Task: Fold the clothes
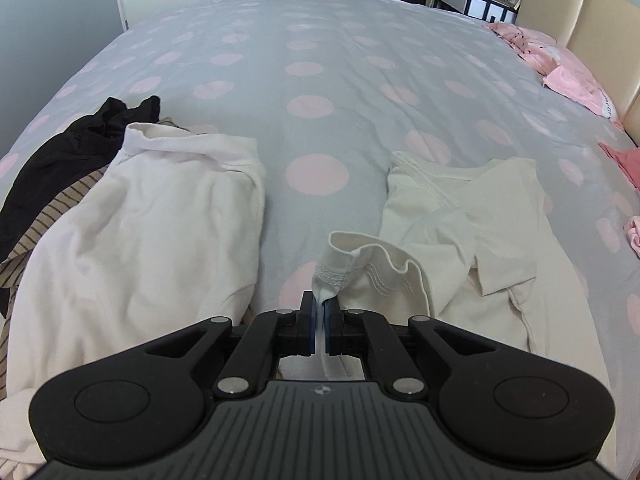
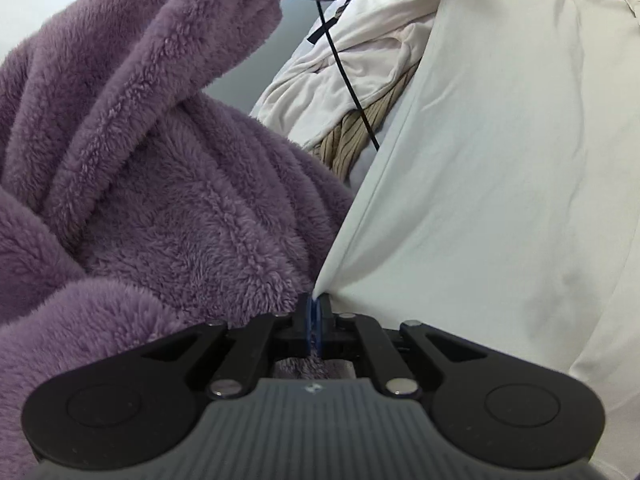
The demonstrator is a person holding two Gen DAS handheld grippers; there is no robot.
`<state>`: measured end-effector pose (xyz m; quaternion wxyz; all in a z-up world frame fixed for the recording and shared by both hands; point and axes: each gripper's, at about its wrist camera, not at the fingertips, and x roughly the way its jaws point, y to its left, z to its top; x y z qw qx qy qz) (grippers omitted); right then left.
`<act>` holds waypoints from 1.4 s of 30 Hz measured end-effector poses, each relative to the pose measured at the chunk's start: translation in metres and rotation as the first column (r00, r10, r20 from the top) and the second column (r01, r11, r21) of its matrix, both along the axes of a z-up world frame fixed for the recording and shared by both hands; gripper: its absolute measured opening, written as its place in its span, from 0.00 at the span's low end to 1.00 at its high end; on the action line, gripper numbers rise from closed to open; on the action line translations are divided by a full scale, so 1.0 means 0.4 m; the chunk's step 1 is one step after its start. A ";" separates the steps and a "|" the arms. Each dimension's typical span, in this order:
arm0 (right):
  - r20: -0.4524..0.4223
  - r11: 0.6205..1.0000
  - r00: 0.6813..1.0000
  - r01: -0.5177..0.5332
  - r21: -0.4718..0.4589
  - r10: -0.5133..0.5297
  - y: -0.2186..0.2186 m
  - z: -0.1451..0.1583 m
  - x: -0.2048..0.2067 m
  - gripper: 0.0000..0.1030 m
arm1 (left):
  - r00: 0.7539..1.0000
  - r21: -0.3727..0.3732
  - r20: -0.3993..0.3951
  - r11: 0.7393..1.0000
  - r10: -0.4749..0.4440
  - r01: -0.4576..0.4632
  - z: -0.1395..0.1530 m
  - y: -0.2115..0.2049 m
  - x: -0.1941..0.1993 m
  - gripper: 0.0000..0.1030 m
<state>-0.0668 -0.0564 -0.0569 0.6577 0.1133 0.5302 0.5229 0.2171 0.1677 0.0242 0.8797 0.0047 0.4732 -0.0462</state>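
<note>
Two grippers pinch one cream shirt (image 1: 460, 216), so the fold is under way, not complete.

Left wrist view, from 9 o'clock to 3 o'clock:
- Unfolded pile at 9 o'clock: a black garment (image 1: 68, 148), a striped garment (image 1: 52, 216) and a white top (image 1: 160, 220) heaped on them. None is folded.
- The left gripper (image 1: 320, 312) at 6 o'clock is clamped on the hem of the cream shirt; cloth passes between the blue pads.
- The cream shirt lies crumpled on the spotted bedcover (image 1: 312, 80) from 5 o'clock to 3 o'clock, sleeves and neckline bunched.
- Pink items (image 1: 560, 68) sit at 2 o'clock, near the headboard.

Right wrist view:
- A purple fleece sleeve (image 2: 140, 160) fills 9 o'clock.
- The right gripper (image 2: 316, 312) at 6 o'clock is clamped on a corner of the same shirt, which stretches taut toward 1 o'clock.

Judgement: early stage. The shirt needs spreading flat, then folding. The pile remains.
</note>
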 end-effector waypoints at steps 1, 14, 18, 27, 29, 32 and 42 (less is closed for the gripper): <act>-0.008 1.000 1.000 0.014 0.004 -0.014 -0.005 -0.003 -0.004 0.03 | 1.000 -0.004 0.004 1.000 -0.006 0.006 0.003 -0.006 0.000 0.02; -0.014 0.957 0.971 0.235 -0.171 -0.240 -0.151 -0.050 -0.021 0.03 | 0.987 -0.047 0.056 0.987 -0.154 0.156 0.039 -0.222 0.017 0.02; -0.022 0.938 0.962 0.259 -0.232 -0.272 -0.163 -0.079 -0.017 0.02 | 0.979 -0.028 0.043 0.979 -0.200 0.202 0.008 -0.311 0.037 0.02; -0.039 0.891 0.942 0.301 -0.339 -0.333 -0.206 -0.121 0.000 0.02 | 0.965 -0.001 0.013 0.965 -0.263 0.263 -0.047 -0.436 0.065 0.02; -0.043 0.880 0.933 0.320 -0.350 -0.356 -0.225 -0.123 0.003 0.02 | 0.965 -0.001 0.005 0.965 -0.263 0.263 -0.058 -0.444 0.072 0.02; -0.052 0.874 0.927 0.332 -0.355 -0.373 -0.239 -0.131 0.009 0.02 | 0.961 0.004 -0.007 0.961 -0.276 0.276 -0.075 -0.459 0.081 0.02; -0.020 0.817 0.941 0.283 -0.502 -0.338 -0.304 -0.156 -0.010 0.02 | 0.927 -0.032 -0.029 0.927 -0.374 0.373 -0.102 -0.485 0.059 0.27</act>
